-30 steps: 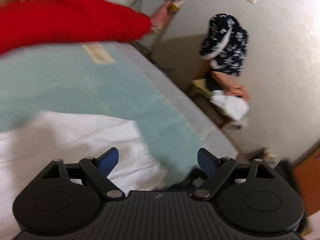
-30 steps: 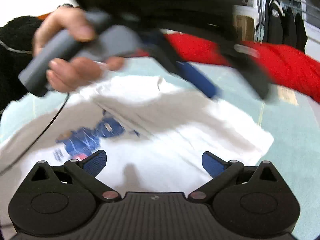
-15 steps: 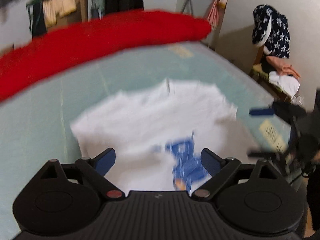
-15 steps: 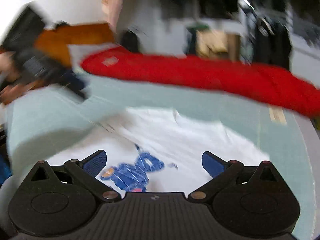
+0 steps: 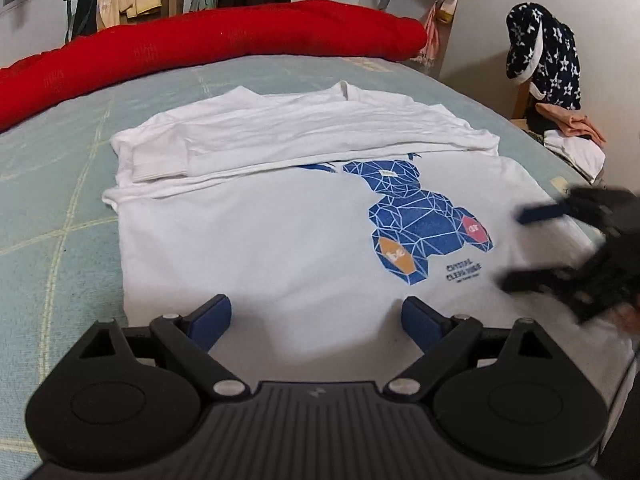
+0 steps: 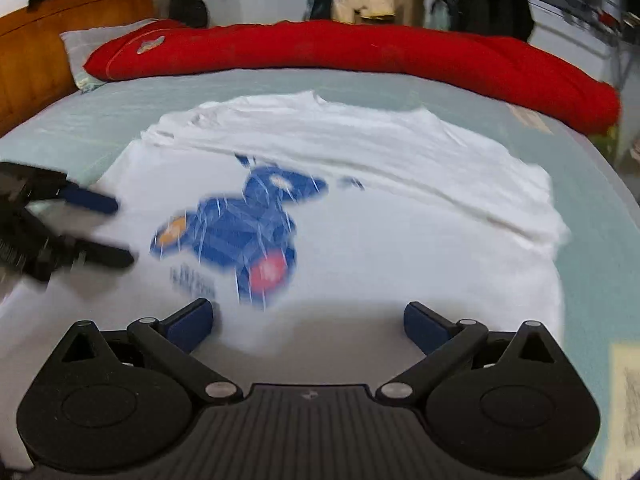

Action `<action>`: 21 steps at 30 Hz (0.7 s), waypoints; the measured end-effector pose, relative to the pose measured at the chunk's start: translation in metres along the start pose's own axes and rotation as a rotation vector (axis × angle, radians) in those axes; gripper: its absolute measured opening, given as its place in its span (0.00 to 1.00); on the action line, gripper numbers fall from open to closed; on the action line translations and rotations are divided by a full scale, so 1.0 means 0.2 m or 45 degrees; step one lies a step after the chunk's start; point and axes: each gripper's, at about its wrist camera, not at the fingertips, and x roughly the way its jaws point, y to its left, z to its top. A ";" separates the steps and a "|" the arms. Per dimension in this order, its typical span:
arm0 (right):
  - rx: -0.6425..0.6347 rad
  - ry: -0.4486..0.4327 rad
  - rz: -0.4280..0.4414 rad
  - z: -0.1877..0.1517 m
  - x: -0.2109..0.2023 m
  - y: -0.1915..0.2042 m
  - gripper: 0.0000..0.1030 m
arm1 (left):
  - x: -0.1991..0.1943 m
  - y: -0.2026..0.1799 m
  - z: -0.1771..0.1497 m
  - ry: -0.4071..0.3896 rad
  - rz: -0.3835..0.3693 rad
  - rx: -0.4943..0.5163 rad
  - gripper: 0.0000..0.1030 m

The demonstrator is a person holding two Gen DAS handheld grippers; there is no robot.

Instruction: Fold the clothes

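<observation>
A white T-shirt (image 5: pixel 256 232) with a blue geometric bear print (image 5: pixel 416 216) lies flat on the pale green bed, its far part folded over in a band (image 5: pixel 304 128). The right wrist view shows the same shirt (image 6: pixel 400 224), blurred. My left gripper (image 5: pixel 316 316) hovers open over the shirt's near edge, holding nothing. My right gripper (image 6: pixel 308 320) is open above the near hem, empty too. Each gripper appears in the other's view: the right one (image 5: pixel 532 244) blurred at the shirt's right side, the left one (image 6: pixel 108 228) at its left side.
A long red duvet roll (image 5: pixel 200 48) lies along the far side of the bed (image 5: pixel 60 216). A chair with piled clothes (image 5: pixel 560 80) stands by the wall on the right. A wooden headboard (image 6: pixel 48 40) is at the far left in the right wrist view.
Both grippers have swung round and pulled back; they now face the shirt from its near edge. The left view turned from the wall and chair to the whole shirt.
</observation>
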 end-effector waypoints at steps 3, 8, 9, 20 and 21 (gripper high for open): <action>0.023 -0.001 -0.028 -0.14 -0.14 0.00 1.00 | -0.01 0.03 -0.01 -0.021 -0.017 -0.022 0.90; 0.073 -0.025 -0.071 -0.36 -0.36 0.00 1.00 | -0.01 0.00 -0.02 -0.033 0.018 -0.031 0.90; 0.104 -0.039 -0.072 -0.38 -0.37 -0.01 1.00 | -0.03 -0.01 -0.01 -0.025 0.047 -0.043 0.89; 0.119 -0.039 -0.118 -0.39 -0.37 0.02 1.00 | -0.29 -0.26 -0.29 -0.040 -0.019 0.001 0.91; 0.120 -0.042 -0.118 -0.40 -0.37 0.02 1.00 | -0.31 -0.24 -0.33 -0.054 -0.002 -0.030 0.91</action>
